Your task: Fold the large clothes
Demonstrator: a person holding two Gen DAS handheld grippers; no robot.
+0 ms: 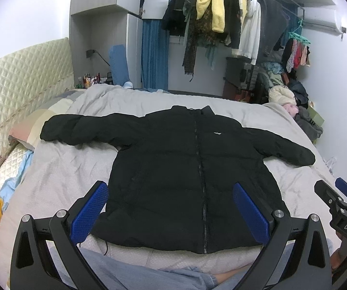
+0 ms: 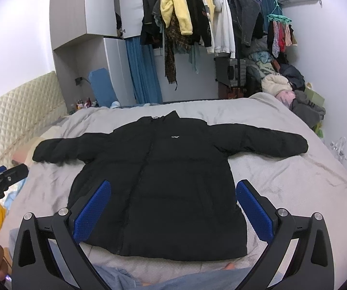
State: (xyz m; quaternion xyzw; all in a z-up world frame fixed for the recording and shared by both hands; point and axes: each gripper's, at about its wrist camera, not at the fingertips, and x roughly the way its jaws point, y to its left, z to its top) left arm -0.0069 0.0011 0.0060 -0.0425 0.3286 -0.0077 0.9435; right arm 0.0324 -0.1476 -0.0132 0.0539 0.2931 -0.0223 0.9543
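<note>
Left gripper (image 1: 169,211) and right gripper (image 2: 173,211): jaws spread wide, holding nothing, above the near hem of the black puffer jacket (image 1: 185,181). Jacket lies flat, front up and zipped, sleeves outstretched, mid-bed on the grey duvet (image 1: 71,169), hem at the near edge.

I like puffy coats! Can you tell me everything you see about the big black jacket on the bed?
The black jacket is puffy and quilted, probably padded. It lies flat and face up on the grey blanket, zipped closed, with both sleeves spread out sideways. It has a stand-up collar and a small white logo on the chest. Its hem points toward the camera. Only the blanket touches it; neither gripper holds it.
</note>
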